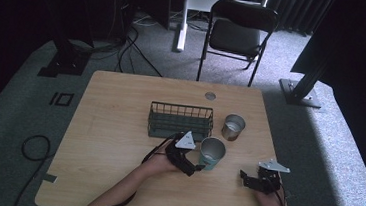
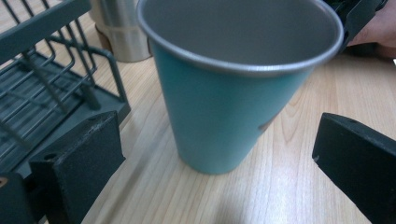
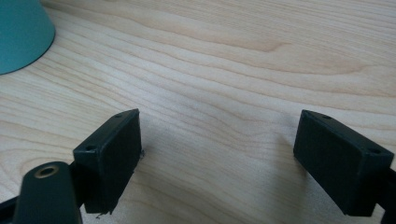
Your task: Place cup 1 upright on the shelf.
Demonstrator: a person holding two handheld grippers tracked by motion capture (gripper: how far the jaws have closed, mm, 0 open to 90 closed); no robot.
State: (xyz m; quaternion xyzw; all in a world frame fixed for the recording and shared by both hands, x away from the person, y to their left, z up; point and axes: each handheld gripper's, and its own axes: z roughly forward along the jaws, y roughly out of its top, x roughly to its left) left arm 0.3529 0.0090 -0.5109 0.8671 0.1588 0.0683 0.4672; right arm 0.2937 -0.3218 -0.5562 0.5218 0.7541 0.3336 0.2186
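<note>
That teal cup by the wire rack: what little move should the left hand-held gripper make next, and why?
Probably ease forward a little, then close. The left hand-held gripper has its jaws wide open and aimed at the upright teal cup, but neither pad touches it yet. The wire rack stands close beside one jaw, so the approach should stay straight.

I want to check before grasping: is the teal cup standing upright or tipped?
Upright. The teal cup stands on its narrow base on the table, rim up.
</note>
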